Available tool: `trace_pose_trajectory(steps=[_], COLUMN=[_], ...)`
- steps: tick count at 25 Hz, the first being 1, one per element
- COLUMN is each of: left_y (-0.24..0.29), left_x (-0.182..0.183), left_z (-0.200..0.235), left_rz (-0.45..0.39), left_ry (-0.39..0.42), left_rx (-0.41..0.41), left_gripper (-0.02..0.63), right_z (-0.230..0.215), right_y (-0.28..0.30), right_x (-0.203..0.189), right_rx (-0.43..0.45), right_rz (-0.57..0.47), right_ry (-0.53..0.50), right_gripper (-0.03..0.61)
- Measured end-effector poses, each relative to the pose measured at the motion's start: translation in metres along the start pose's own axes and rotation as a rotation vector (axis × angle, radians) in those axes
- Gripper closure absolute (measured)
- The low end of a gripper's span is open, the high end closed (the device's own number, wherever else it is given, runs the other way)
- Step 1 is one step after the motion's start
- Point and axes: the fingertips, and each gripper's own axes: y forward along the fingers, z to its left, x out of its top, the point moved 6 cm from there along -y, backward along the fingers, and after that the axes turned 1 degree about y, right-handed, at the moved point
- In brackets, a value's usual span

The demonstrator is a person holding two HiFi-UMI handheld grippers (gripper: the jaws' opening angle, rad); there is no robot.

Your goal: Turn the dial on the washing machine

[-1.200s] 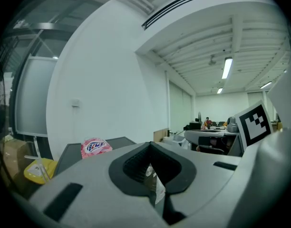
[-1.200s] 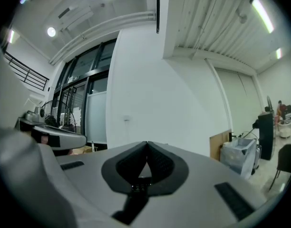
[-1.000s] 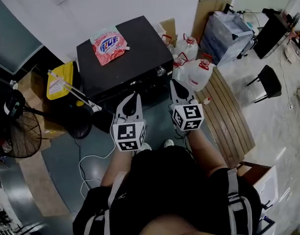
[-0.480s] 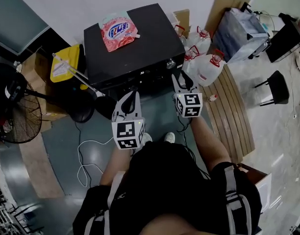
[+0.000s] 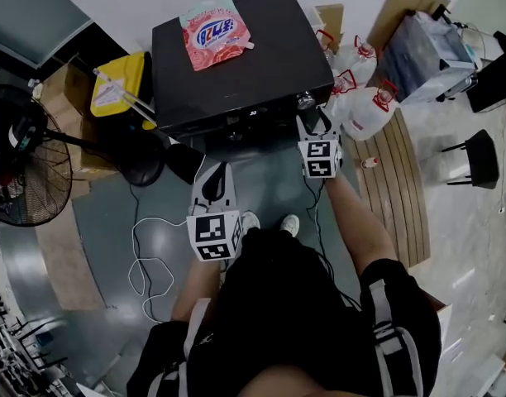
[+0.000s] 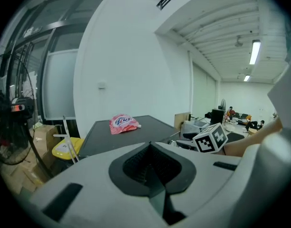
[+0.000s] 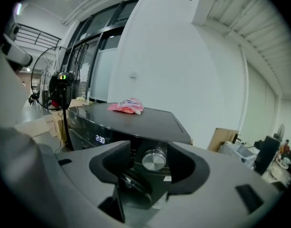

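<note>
Right tool (image 5: 312, 127) is up at the washing machine (image 5: 236, 56), jaws opening wide. The dial (image 7: 154, 159), at the right end of the front panel, sits framed between them, untouched. Left tool (image 5: 213, 182) hangs back, jaws together, empty. By my read, grip and turn are both left to do.

Workshop storeroom: fan (image 5: 26, 168), jugs (image 5: 367, 110), cartons (image 5: 63, 89)

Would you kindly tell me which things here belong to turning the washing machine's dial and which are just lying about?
For the job: washing machine, its dial, right gripper (jaws opening, dial between them, not gripped).
Just lying about: pink pouch on the machine's top, fan, plastic jugs, chair, left gripper (shut, empty).
</note>
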Motion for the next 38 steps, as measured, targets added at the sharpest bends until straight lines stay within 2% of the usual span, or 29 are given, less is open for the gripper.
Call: trace_pose_trajectory(steps=[5, 11, 15, 24, 26, 28, 32, 33, 38], left_y=[0.004, 0.002, 0.0, -0.005, -0.003, -0.002, 0.0, 0.001, 0.0], left_x=[-0.019, -0.036, -0.039, -0.046, -0.046, -0.046, -0.043, -0.042, -0.038], left_z=[0.006, 0.015, 0.021, 0.032, 0.031, 0.031, 0.032, 0.031, 0.031], left_rz=[0.046, 0.086, 0.098, 0.119, 0.121, 0.12, 0.115, 0.114, 0.107], left_ry=[-0.017, -0.028, -0.031, -0.032, -0.031, -0.029, -0.024, -0.022, -0.016], left_rx=[0.03, 0.066, 0.09, 0.121, 0.119, 0.116, 0.11, 0.109, 0.107], left_gripper=[0.618, 0.618, 0.618, 0.618, 0.618, 0.618, 0.618, 0.618, 0.618], right_z=[-0.004, -0.004, -0.004, -0.007, -0.008, -0.011, -0.021, -0.023, -0.024], right_y=[0.036, 0.062, 0.075, 0.088, 0.09, 0.091, 0.092, 0.092, 0.091], right_x=[-0.019, -0.043, -0.055, -0.063, -0.063, -0.063, -0.067, -0.067, -0.067], right_rx=[-0.03, -0.071, -0.062, -0.059, -0.048, -0.025, 0.059, 0.069, 0.059], right_rz=[0.021, 0.062, 0.087, 0.091, 0.1, 0.11, 0.111, 0.108, 0.102], right_ry=[-0.118, -0.207, -0.275, -0.328, -0.303, -0.222, 0.106, 0.151, 0.132], right_gripper=[0.342, 0.339, 0.333, 0.325, 0.327, 0.327, 0.327, 0.327, 0.327])
